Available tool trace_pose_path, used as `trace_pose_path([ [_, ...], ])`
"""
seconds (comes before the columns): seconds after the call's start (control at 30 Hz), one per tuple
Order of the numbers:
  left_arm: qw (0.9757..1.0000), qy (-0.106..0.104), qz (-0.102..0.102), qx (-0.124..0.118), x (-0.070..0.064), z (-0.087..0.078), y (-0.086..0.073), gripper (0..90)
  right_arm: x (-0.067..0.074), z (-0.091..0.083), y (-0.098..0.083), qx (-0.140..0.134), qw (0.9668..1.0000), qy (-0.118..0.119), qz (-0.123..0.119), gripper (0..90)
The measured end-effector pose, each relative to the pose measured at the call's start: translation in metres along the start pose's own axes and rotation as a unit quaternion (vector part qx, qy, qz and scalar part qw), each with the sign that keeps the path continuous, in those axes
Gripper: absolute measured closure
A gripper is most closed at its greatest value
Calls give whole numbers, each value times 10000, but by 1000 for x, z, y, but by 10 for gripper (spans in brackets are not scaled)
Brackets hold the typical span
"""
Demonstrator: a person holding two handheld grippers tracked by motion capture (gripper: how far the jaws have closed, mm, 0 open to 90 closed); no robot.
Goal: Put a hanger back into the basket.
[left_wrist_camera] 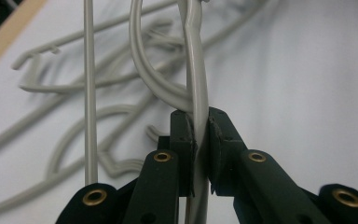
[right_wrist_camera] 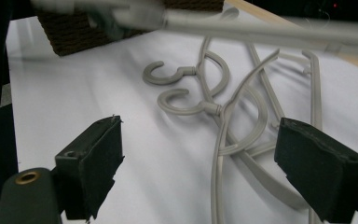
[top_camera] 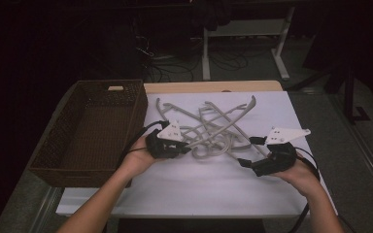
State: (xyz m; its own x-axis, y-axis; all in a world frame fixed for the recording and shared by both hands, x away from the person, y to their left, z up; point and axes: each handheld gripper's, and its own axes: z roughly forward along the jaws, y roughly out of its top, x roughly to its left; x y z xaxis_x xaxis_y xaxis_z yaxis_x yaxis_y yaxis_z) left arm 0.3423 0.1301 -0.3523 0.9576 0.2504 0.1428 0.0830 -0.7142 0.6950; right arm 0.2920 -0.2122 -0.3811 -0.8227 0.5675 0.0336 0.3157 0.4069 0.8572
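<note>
The left gripper (top_camera: pixel 187 149) is clamped tight on the bar of one grey hanger (left_wrist_camera: pixel 198 98), its pads pinching the plastic from both sides. That hanger is tilted up out of the heap, its far end reaching across toward the back of the worktop (top_camera: pixel 272 194); gripping it near one end lets it be drawn out lengthwise rather than dragging the rest along.

The other hangers (top_camera: pixel 213 124) lie tangled on the white sheet in the middle of the worktop, hooks and arms crossing over one another. In the right gripper view two hooks (right_wrist_camera: pixel 177 88) lie side by side, curled the same way, with arms of other hangers overlapping them.

The right gripper (top_camera: pixel 246 152) hangs just beside the heap's near right edge with its jaws spread wide and nothing between them. I judge it is placed to pin or steady the heap while the left pulls its hanger free.

The wicker basket (top_camera: pixel 53 155) stands just left of the heap, touching the sheet's edge, apparently empty. It is likely where the hangers go, which would explain why the left side does the lifting. A snagged hook could drag a second hanger along.
</note>
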Motion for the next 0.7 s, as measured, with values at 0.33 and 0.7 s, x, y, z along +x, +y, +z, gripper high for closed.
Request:
trace_pose_path([
  [0.33,9992,365,-121,98,23,-47,29,823,1,14,-7,83,9996,-85,239,109],
  [0.7,9951,786,-573,177,55,-125,-10,823,7,28,-7,249,9994,-78,229,108],
])
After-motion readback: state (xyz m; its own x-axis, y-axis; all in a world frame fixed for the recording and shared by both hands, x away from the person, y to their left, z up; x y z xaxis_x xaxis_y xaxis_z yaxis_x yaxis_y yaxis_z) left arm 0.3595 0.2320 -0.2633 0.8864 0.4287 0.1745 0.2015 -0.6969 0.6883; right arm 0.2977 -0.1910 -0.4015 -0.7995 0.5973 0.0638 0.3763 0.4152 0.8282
